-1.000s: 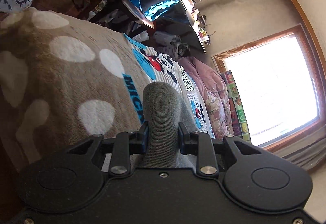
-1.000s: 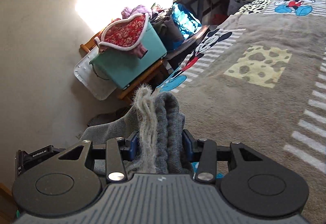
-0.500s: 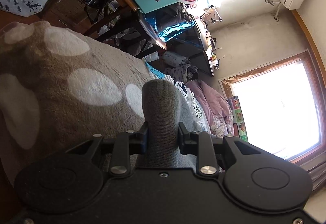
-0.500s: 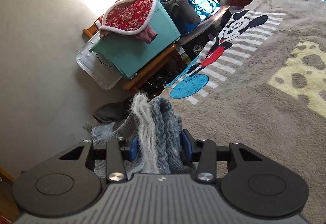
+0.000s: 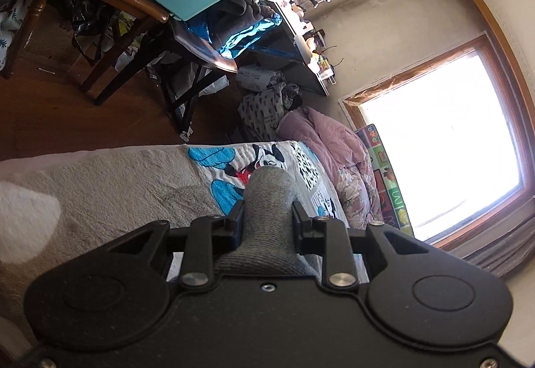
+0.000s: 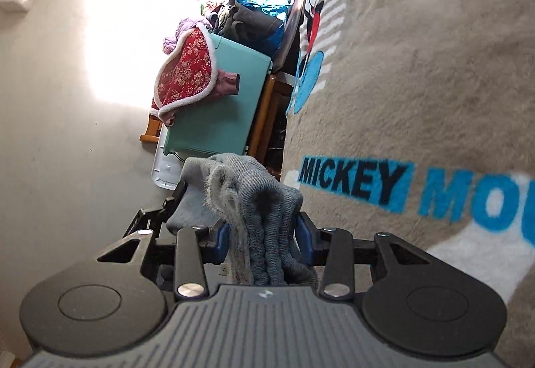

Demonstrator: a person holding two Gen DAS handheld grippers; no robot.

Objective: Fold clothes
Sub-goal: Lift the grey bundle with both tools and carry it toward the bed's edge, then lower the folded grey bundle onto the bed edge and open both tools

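In a sunlit bedroom, we hold a grey knitted garment (image 5: 267, 200) between two handheld grippers above a bed spread with a beige Mickey Mouse blanket (image 6: 418, 83). Our left gripper (image 5: 267, 220) is clamped on a smooth, rounded fold of the grey cloth, which bulges up between its black fingers (image 5: 235, 224) and hides part of the cartoon print behind it. Our right gripper (image 6: 264, 231) pinches a thicker bunch of the same grey knit (image 6: 267, 200), several ribbed layers stacked side by side with a fuzzy pale edge (image 6: 220, 190) toward the left finger; the blue pads (image 6: 222, 241) press on both sides of the bundle, so the jaws stand fairly narrow around it. In the right wrist view, part of the left gripper (image 6: 174, 200) shows just beyond and to the left, with the garment running across to it. The blanket's blue lettering (image 6: 354, 177) reads "MICKEY" just beside the held cloth. Across the wooden floor (image 5: 67, 120) from the bed, a teal storage box (image 6: 227, 100) rests on a wooden chair (image 5: 100, 0), with a red floral padded piece trimmed in white (image 6: 187, 70) draped over its top. A bright window (image 5: 444, 147) lights the far end of the bed, where a pink quilt (image 5: 331, 140) lies heaped.
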